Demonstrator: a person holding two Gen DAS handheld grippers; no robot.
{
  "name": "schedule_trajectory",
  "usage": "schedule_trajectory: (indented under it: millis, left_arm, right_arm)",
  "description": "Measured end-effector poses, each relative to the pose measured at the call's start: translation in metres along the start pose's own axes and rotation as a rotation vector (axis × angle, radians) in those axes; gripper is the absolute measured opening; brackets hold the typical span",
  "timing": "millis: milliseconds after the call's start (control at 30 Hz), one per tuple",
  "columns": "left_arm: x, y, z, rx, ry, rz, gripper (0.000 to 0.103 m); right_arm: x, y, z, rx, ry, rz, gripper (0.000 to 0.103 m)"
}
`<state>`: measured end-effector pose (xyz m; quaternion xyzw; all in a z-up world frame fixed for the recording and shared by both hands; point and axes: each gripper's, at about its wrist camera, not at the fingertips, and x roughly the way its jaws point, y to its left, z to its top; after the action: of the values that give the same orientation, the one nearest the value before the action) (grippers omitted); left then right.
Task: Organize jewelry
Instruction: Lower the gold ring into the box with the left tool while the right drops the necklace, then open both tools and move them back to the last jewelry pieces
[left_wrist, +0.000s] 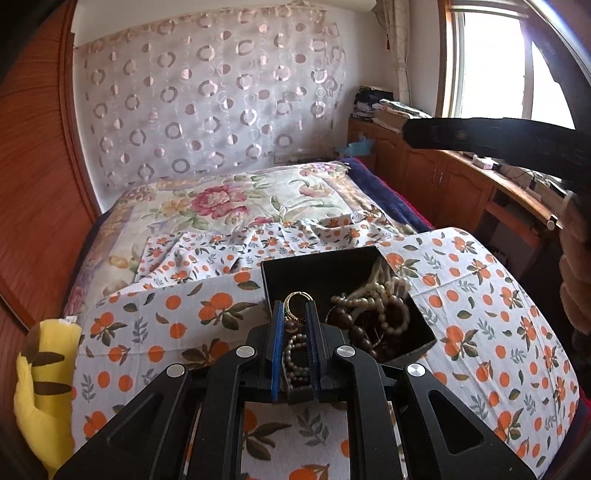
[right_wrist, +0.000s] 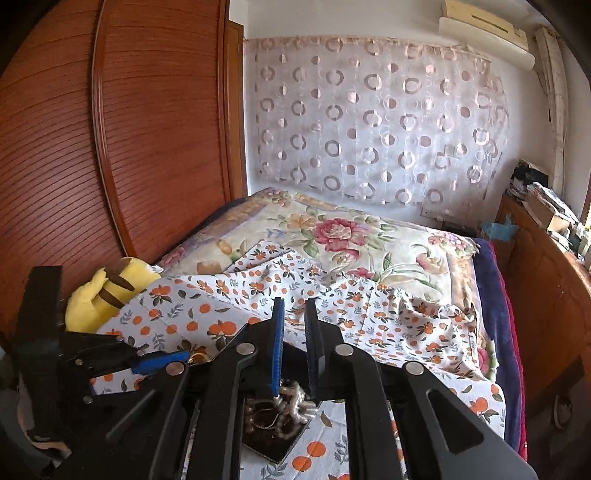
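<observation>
A black open jewelry box (left_wrist: 314, 269) sits on the orange-print cloth on the bed. It holds pearl strands (left_wrist: 384, 291), dark brown beads (left_wrist: 354, 325) and more pearls (left_wrist: 295, 354). My left gripper (left_wrist: 296, 308) is over the box, its blue-padded fingers closed on a gold ring (left_wrist: 295, 301). In the right wrist view the box (right_wrist: 275, 448) lies low under my right gripper (right_wrist: 295, 306), which is narrowly open and empty above the cloth. The left gripper's blue finger (right_wrist: 162, 360) with the ring shows at the left.
A yellow striped plush toy (left_wrist: 44, 387) lies at the bed's left, also in the right wrist view (right_wrist: 103, 291). A floral quilt (left_wrist: 229, 199) covers the far bed. Wooden wardrobe on the left, wooden cabinets (left_wrist: 443, 181) and a window on the right.
</observation>
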<state>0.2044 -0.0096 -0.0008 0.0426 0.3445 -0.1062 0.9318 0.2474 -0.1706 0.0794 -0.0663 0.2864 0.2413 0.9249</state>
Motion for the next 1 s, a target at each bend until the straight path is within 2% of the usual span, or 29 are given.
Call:
schedule_trajectory:
  millis: [467, 500, 533, 600, 700, 800, 867, 1000]
  left_arm:
    - [0.007, -0.010, 0.020, 0.008, -0.019, 0.007, 0.013]
    - [0.005, -0.011, 0.020, 0.007, -0.025, 0.005, 0.019]
    - [0.003, -0.011, 0.020, 0.008, -0.029, 0.004, 0.033]
    - [-0.001, -0.013, 0.017, 0.017, -0.043, 0.006, 0.045]
    - [-0.006, -0.015, 0.011, 0.023, -0.040, 0.009, 0.047]
    - [-0.016, -0.014, 0.001, 0.014, -0.051, -0.003, 0.058]
    - [-0.023, -0.015, -0.008, 0.020, -0.054, -0.010, 0.061]
    - [-0.034, -0.019, -0.026, 0.038, -0.038, -0.037, 0.081]
  right_arm:
    - [-0.018, -0.021, -0.034, -0.006, 0.012, -0.018, 0.013]
    - [-0.019, -0.023, -0.036, -0.005, 0.013, -0.017, 0.013]
    - [-0.020, -0.022, -0.041, -0.006, 0.016, -0.015, 0.013]
    - [-0.020, -0.021, -0.050, -0.018, 0.030, -0.014, 0.013]
    - [-0.020, -0.015, -0.067, -0.035, 0.053, -0.007, 0.013]
    - [-0.021, -0.010, -0.081, -0.040, 0.066, 0.009, 0.013]
    - [-0.022, -0.005, -0.094, -0.045, 0.079, 0.023, 0.013]
    - [-0.025, 0.004, -0.122, -0.040, 0.111, 0.053, 0.013]
